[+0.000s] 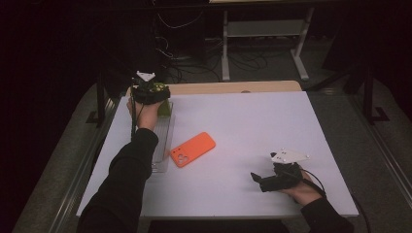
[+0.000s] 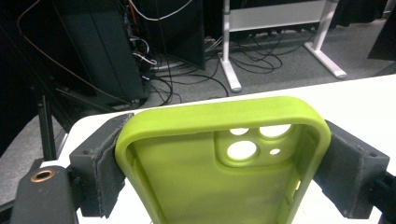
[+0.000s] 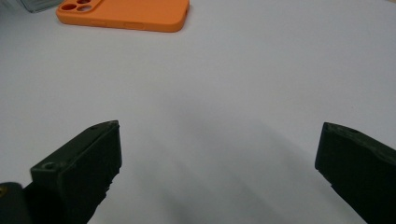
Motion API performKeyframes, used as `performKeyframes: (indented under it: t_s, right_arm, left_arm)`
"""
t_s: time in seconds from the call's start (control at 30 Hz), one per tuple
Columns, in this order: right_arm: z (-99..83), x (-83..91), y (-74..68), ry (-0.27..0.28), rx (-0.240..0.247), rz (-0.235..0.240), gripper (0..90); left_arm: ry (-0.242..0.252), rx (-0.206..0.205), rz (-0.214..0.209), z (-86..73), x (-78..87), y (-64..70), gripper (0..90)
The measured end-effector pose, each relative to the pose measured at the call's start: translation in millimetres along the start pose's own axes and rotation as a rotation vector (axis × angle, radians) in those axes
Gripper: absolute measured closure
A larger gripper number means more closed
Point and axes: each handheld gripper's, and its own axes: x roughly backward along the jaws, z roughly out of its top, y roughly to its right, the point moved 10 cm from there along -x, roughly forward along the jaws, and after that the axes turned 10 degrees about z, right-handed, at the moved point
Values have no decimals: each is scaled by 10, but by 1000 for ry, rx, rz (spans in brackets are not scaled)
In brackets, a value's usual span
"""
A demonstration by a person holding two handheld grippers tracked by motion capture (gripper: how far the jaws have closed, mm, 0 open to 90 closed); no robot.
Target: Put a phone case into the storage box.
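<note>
Left gripper [image 2: 219, 163], at the upper left of the high view, has its two jaws closed on the sides of a green phone case [image 2: 219, 154], which is lifted off the white table [image 1: 252, 121] with its open inner side and camera cut-outs facing the gripper's camera. Right gripper [image 3: 219, 158], at the lower right of the high view, rests low over bare table with its jaws spread wide and nothing between them. An orange phone case [image 1: 193, 149] lies flat near the centre left of the high view, camera holes up, well apart from both grippers. Just to its left sits a clear tray [image 1: 163, 145] (a long shallow one, partly hidden by the left sleeve); it looks empty, though its far end lies behind the left hand. As a judgement, the work seems about midway: the green case is picked up, apparently from the tray end, and has yet to be set down, while the orange case already lies on the table.
</note>
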Motion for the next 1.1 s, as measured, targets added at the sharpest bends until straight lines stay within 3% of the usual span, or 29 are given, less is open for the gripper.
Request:
performKeyframes:
  t_s: [0.17, 0.43, 0.47, 0.5, 0.57, 0.6, 0.7, 0.77, 0.8, 0.93, 1.1]
  right_arm:
    - [0, 3, 9, 0, 8, -4, 0]
    - [-4, -2, 6, -3, 6, -3, 0]
    - [-13, -2, -5, -10, -5, 1, 0]
    - [-12, -4, -5, -9, -2, 0, 0]
    - [-11, -4, -4, -9, 0, 1, 0]
    - [-12, -3, -5, -9, -3, 0, 0]
    - [-5, -1, 6, -5, 6, -4, 0]
    - [-13, -2, -7, -10, -8, 1, 0]
    - [-12, -3, -6, -10, -6, 1, 0]
    - [-13, -4, -6, -10, -7, 0, 0]
    - [-10, -6, 4, -7, 0, -2, 0]
  left_arm:
    - [-11, -20, 4, -48, -25, 30, 135]
    - [-1, -19, -12, -77, -58, 48, 131]
    - [11, 8, -17, -63, -67, 62, 130]
    - [-5, -7, -21, -81, -59, 44, 128]
    - [10, 29, -34, -64, -72, 58, 98]
    - [3, 12, -38, -73, -73, 38, 86]
    - [12, 41, -56, -58, -77, 40, 27]
    - [4, 18, -53, -63, -63, 6, 20]
    - [13, 39, -56, -45, -59, 6, 17]
    - [20, 25, -63, 10, -8, -39, 10]
    - [16, 11, -118, 94, 121, -50, 11]
